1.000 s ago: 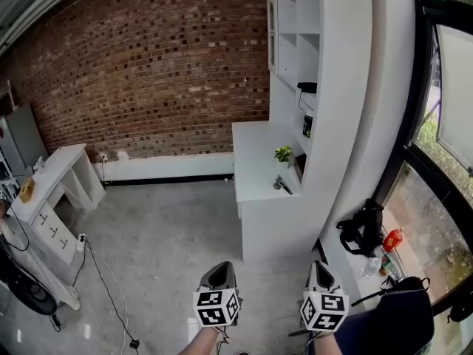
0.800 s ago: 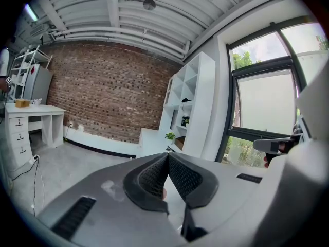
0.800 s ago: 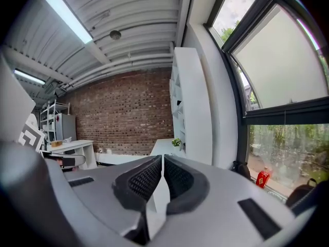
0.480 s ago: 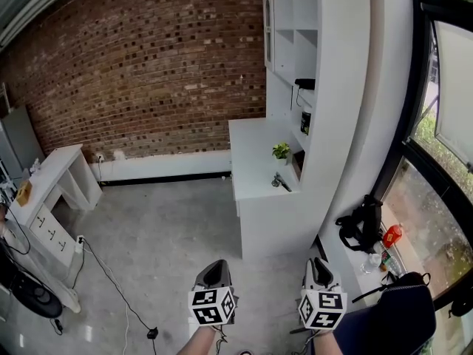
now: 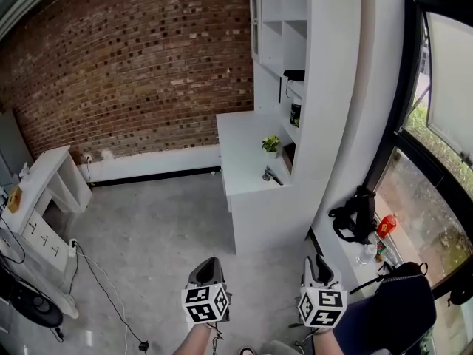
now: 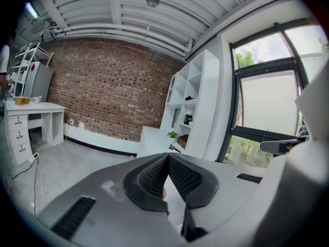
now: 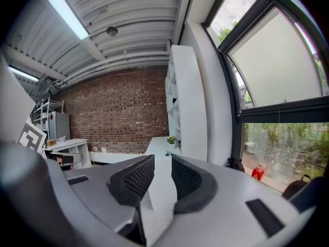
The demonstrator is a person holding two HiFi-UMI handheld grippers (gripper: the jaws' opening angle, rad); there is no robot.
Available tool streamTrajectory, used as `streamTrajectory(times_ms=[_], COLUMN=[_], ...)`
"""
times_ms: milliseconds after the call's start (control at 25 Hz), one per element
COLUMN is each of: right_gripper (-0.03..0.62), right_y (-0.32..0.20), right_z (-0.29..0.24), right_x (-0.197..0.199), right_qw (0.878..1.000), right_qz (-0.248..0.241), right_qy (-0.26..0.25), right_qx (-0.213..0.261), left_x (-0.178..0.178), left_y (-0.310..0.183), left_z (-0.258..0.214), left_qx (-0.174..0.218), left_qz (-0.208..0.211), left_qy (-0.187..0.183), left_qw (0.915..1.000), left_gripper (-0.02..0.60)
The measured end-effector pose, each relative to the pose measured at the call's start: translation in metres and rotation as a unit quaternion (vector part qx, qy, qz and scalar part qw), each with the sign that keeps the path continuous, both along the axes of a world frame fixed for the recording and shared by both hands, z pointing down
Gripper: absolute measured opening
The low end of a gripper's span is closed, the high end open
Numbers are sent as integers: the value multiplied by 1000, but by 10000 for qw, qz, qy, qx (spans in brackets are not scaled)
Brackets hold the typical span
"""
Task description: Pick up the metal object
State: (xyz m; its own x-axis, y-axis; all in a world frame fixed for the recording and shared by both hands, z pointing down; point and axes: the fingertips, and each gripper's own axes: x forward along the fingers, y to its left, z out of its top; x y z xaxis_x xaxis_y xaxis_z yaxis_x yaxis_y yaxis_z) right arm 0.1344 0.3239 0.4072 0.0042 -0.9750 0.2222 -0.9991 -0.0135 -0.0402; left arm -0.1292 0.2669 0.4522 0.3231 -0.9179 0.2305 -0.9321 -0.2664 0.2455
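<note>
The metal object (image 5: pixel 270 175) is a small dark-grey piece lying near the front of a white counter (image 5: pixel 240 154), next to a little potted plant (image 5: pixel 270 143). It is far ahead of both grippers. My left gripper (image 5: pixel 208 263) sits low in the head view, over the concrete floor. In the left gripper view, the left gripper (image 6: pixel 167 156) has its jaw tips touching, nothing between them, and the metal object (image 6: pixel 171 147) shows tiny in the distance. My right gripper (image 5: pixel 316 262) is beside it. In the right gripper view, the right gripper (image 7: pixel 163 161) shows a narrow empty gap between its pads.
A tall white shelf unit (image 5: pixel 295 65) rises behind the counter, against a brick wall. A black bag (image 5: pixel 355 213) and a red bottle (image 5: pixel 384 225) sit on the window sill at right. A white desk (image 5: pixel 44 191), a fan (image 5: pixel 29 305) and a floor cable (image 5: pixel 103 287) are at left.
The counter and shelves have drifted left and slightly up in the head view as the view turned. Both grippers stay low in the view, slightly lower than before.
</note>
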Motion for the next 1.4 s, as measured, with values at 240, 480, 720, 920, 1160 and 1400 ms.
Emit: streamTrajectory(times_ms=[240, 480, 720, 920, 1160, 1400], right_gripper=[103, 103, 103, 103, 103, 103], right_y=[-14, -58, -117, -165, -208, -238], right_z=[16, 26, 31, 24, 25, 34], right_x=[11, 24, 41, 51, 74, 83], right_qw=[9998, 9997, 9993, 9990, 9987, 9979], right_qz=[38, -26, -109, -270, -306, -352], right_qy=[-42, -88, -192, -205, -338, -432], right_qx=[-203, -247, -292, -279, -247, -332], left_x=[13, 24, 40, 51, 70, 81], left_y=[-18, -58, -108, -150, -192, -224], left_z=[7, 11, 8, 0, -8, -9], left_qx=[-76, -76, -75, -86, -23, 1], left_qz=[102, 63, 29, -101, -146, -164], left_qy=[-66, -155, -280, -298, -387, -436], left_qw=[9999, 9998, 9996, 9995, 9991, 9989], left_gripper=[11, 11, 11, 11, 11, 11])
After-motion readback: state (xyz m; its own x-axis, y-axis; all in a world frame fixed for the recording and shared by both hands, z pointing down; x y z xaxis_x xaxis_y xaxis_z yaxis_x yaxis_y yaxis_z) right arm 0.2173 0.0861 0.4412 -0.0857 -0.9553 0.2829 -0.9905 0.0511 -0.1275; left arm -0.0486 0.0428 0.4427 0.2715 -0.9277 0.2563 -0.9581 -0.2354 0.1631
